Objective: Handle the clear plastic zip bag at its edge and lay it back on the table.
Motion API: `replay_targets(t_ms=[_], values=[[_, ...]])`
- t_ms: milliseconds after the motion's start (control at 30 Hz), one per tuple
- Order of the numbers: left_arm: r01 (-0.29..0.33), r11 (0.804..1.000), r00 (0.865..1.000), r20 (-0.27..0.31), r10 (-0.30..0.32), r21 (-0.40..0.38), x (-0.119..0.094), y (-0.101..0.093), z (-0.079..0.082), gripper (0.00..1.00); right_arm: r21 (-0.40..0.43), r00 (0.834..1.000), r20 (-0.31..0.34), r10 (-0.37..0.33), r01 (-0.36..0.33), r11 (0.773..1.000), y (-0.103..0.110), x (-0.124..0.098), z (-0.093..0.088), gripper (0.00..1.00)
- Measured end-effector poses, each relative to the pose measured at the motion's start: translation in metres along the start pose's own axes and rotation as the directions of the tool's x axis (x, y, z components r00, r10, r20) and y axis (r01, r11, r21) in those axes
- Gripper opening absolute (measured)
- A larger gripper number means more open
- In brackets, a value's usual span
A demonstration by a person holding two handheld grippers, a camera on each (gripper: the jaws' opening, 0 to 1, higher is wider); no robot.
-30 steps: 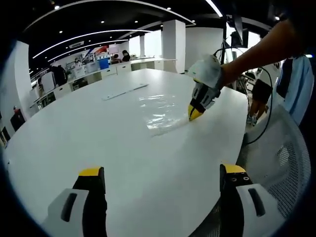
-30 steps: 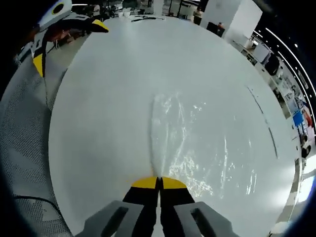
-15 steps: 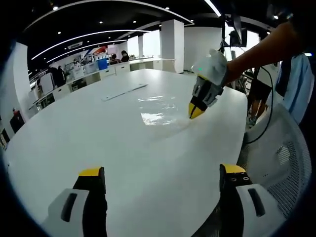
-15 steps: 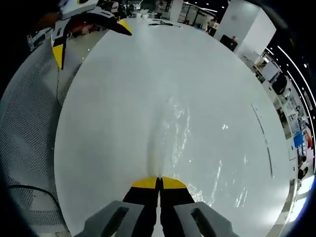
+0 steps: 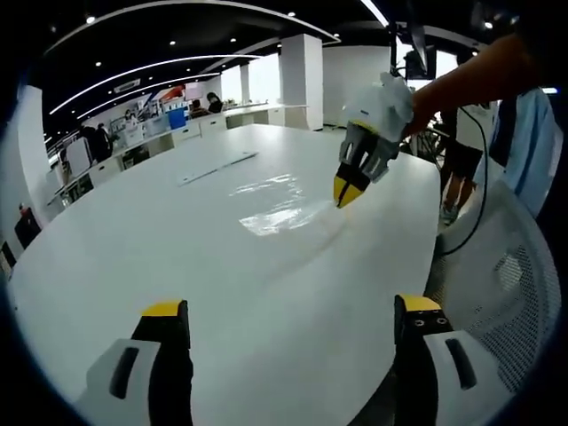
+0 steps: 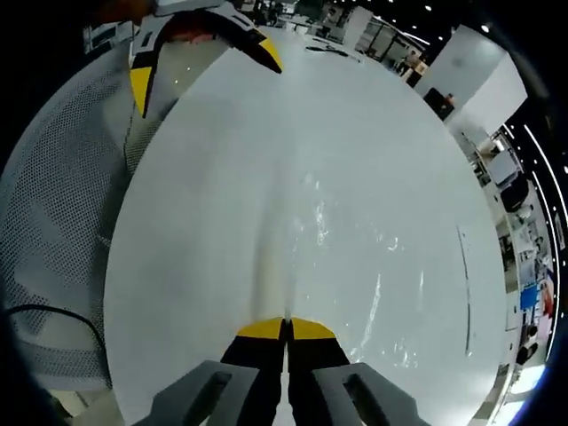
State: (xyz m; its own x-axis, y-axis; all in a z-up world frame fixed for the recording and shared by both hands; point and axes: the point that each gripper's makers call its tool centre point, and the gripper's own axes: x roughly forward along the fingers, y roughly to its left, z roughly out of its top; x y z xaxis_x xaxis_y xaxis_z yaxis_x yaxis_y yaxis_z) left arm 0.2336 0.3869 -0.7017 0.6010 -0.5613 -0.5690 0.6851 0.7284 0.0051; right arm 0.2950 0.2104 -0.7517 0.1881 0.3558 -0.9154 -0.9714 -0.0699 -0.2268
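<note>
I've got the right gripper point(image 5: 352, 188) pinched tight on the near edge of the bag point(image 5: 280, 206), jaws closed on the film with no gap between the yellow tips, and that edge looks raised off the surface point(image 5: 177, 257) while the far part lies flat and glossy out toward the middle. So I judge this is the handling step, edge in hand, with the lay-down yet to come: I'll want to lower the edge evenly, let the film settle without a fold, then release. My left gripper point(image 5: 293, 312) is well short of the bag, jaws wide apart, holding nothing, near the surface's close rim. The left gripper view gives me the side look at the pinch and the lift, plus a long strip point(image 5: 217, 166) lying beyond the bag. The right gripper view looks straight down the closed jaws along the bag's point(image 6: 355, 266) crease, with a mesh chair point(image 6: 53, 231) to the left.
</note>
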Motion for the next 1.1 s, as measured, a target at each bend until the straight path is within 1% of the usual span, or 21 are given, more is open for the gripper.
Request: replay_targets(t_ms=[167, 267, 467, 667, 833, 933, 1000, 1100], values=[[0.006, 1.0, 1.0, 0.0, -0.006, 0.009, 0.001, -0.001, 0.001, 0.94, -0.026, 1.0, -0.005, -0.006, 0.006, 1.0, 0.0, -0.002, 0.001, 0.0], [0.01, 1.0, 1.0, -0.003, -0.01, 0.017, 0.001, -0.002, 0.001, 0.94, -0.06, 1.0, -0.025, -0.004, 0.003, 0.998, 0.003, -0.004, 0.001, 0.0], [0.015, 0.999, 1.0, -0.005, -0.015, 0.028, 0.003, -0.003, 0.003, 0.94, -0.095, 1.0, -0.025, -0.006, 0.004, 0.995, 0.003, -0.01, 0.005, 0.0], [0.02, 0.999, 1.0, -0.01, -0.019, 0.041, 0.004, -0.003, 0.004, 0.93, -0.11, 1.0, -0.028, -0.007, 0.004, 0.994, 0.003, -0.016, 0.005, 0.0], [0.033, 0.998, 0.999, -0.018, -0.032, 0.055, 0.007, -0.005, 0.006, 0.91, -0.133, 1.0, -0.027, -0.008, 0.004, 0.991, 0.005, -0.016, 0.003, 0.0], [0.039, 0.997, 0.999, -0.017, -0.038, 0.062, 0.008, -0.009, 0.008, 0.91, -0.16, 1.0, -0.03, -0.008, 0.003, 0.987, 0.009, -0.021, 0.005, 0.0], [0.042, 0.997, 0.999, -0.019, -0.041, 0.067, 0.009, -0.01, 0.008, 0.9, -0.174, 0.999, -0.033, -0.01, 0.004, 0.985, 0.007, -0.023, 0.004, 0.0], [0.051, 0.996, 0.999, -0.02, -0.049, 0.074, 0.01, -0.012, 0.008, 0.88, -0.179, 0.999, -0.029, -0.015, 0.009, 0.984, 0.01, -0.028, 0.008, 0.0]])
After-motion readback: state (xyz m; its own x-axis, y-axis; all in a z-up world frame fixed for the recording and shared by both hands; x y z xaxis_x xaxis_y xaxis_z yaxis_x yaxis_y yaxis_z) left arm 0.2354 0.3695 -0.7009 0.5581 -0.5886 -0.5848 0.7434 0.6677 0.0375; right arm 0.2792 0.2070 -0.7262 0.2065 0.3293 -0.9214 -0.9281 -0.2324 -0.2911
